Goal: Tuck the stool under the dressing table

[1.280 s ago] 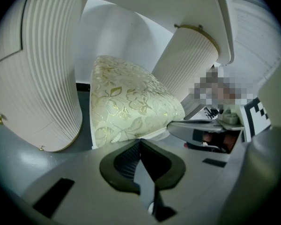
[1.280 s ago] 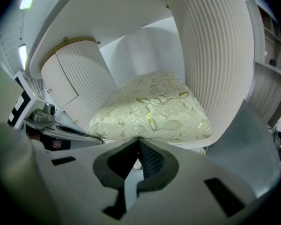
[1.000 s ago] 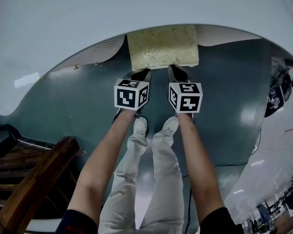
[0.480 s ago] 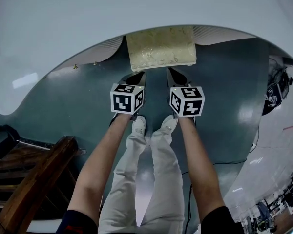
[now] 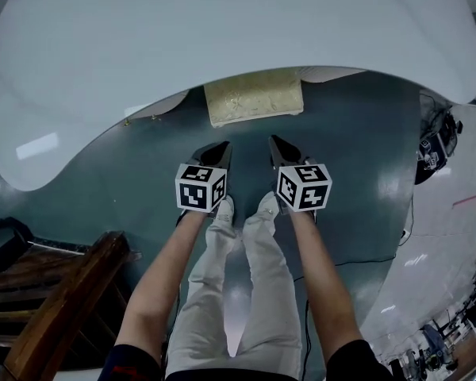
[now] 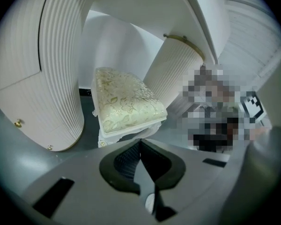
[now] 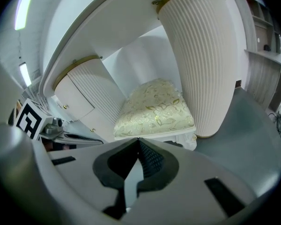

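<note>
You hold both grippers side by side above the dark floor [image 5: 365,157], pointing far toward the stool [image 5: 254,98]. The left gripper [image 5: 220,149] has its jaws pressed together at the tips, with nothing between them. The right gripper [image 5: 277,144] is the same: jaws closed and empty. Neither touches the stool, and a strip of floor shows between the jaw tips and the cushion's near edge.

The stool, with its cream leaf-patterned cushion, stands between the two ribbed pedestals of the dressing table [image 5: 222,30], the left pedestal [image 6: 37,78] and the right pedestal [image 7: 203,55]. Its far part lies beneath the white tabletop, and its near part shows past the top's rim. Your shoes [image 5: 226,209] stand just near of the marker cubes. A dark wooden piece of furniture [image 5: 55,308] sits at the near left, well apart from the stool.
</note>
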Motion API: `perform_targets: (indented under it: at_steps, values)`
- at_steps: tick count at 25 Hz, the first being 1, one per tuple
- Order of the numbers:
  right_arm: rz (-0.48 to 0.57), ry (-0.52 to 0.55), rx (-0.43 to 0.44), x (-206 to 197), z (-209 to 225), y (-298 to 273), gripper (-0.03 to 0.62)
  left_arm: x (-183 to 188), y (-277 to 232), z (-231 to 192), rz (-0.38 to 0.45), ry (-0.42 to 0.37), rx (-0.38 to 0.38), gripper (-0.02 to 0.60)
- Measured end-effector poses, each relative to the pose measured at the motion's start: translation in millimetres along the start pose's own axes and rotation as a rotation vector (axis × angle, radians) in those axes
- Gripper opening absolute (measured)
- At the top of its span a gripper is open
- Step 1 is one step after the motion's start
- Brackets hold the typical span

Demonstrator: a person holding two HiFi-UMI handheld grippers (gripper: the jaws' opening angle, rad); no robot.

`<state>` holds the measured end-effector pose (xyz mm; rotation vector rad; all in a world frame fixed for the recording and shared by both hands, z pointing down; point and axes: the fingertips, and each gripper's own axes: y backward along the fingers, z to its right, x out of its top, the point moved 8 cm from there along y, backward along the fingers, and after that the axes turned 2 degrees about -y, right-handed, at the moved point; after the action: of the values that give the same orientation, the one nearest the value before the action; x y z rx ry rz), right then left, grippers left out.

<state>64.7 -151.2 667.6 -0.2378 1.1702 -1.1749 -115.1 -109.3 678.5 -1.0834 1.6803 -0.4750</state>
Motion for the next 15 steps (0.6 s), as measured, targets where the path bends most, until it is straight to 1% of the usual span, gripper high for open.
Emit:
perform_targets:
  at_steps: [2, 5, 8, 10, 15]
  values:
    - [0.003, -0.008, -0.004, 0.0, -4.9, 10.9, 0.012, 1.2, 12.4, 3.0, 0.01, -0.018, -0.007, 0.015]
    - [0.009, -0.019, 0.004, 0.8, -14.8, 31.9, 0.011, 4.7, 32.1, 11.8, 0.019, -0.025, -0.024, 0.016]
    - [0.022, -0.056, 0.018, 1.5, -23.2, 55.8, 0.012, 11.3, 49.7, 21.5, 0.017, -0.073, -0.033, 0.017]
    - [0.038, -0.08, 0.014, 3.2, -27.7, 71.8, 0.011, 18.8, 62.4, 25.9, 0.02, -0.101, -0.034, 0.016]
    - [0.082, -0.117, -0.005, 20.4, -36.7, 106.5, 0.012, 49.3, 94.7, 40.9, 0.077, -0.111, -0.052, 0.016]
